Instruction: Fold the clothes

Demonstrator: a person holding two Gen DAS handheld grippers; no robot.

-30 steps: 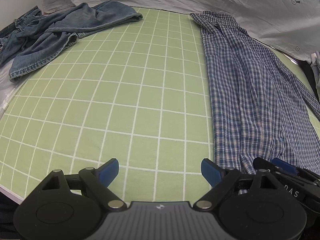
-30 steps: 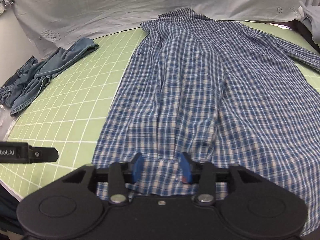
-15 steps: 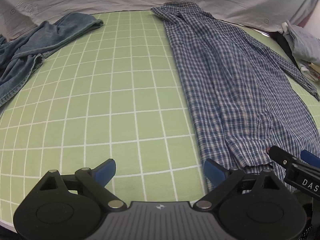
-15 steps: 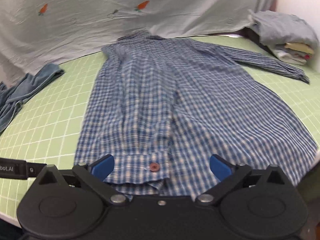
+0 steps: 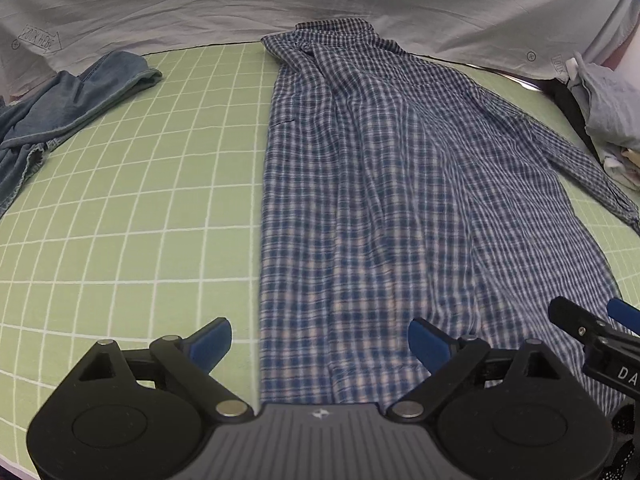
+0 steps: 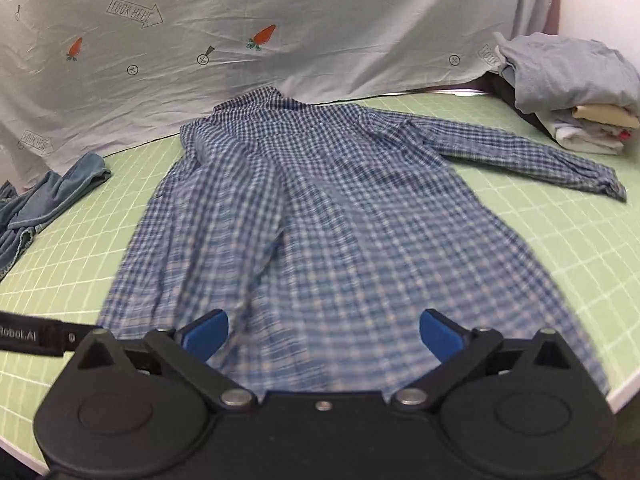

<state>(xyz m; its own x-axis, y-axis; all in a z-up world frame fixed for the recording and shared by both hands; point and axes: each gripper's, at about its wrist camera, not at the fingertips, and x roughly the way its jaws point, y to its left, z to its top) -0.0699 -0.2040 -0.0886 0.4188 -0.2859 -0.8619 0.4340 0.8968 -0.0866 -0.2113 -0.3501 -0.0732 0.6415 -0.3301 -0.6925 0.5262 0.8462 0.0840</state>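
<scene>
the left hand-held gripper (image 5: 319, 345), black with blue pads, tilts steeply down over the near hem of a blue-and-white checked long-sleeved shirt (image 5: 384, 184); its jaws stand wide apart with nothing between the pads, the left pad over bare mat and the right pad over the cloth. the right hand-held gripper (image 6: 323, 335), of the same make, points down at a shallower slant over the same hem, its jaws spread as wide as they go and holding nothing, the fabric below them blurred. in the left wrist view the tip of the right hand-held gripper shows at the lower right, just beside the left one. the shirt lies flat on a light green mat with a white grid (image 5: 132, 200) that covers the table, collar at the far end, one side already folded in along a straight left edge, and the other sleeve (image 6: 520, 152) stretched out to the right across the mat. a rumpled blue denim garment (image 5: 68, 100) lies well apart at the far left. a stack of folded grey, cream and white clothes (image 6: 576, 92) sits at the far right corner, near the sleeve's cuff. a pale sheet printed with carrots and arrows (image 6: 280, 20) hangs behind the table. open mat lies left of the shirt and right of its hem, up to the table's white near edge (image 6: 628, 392).
</scene>
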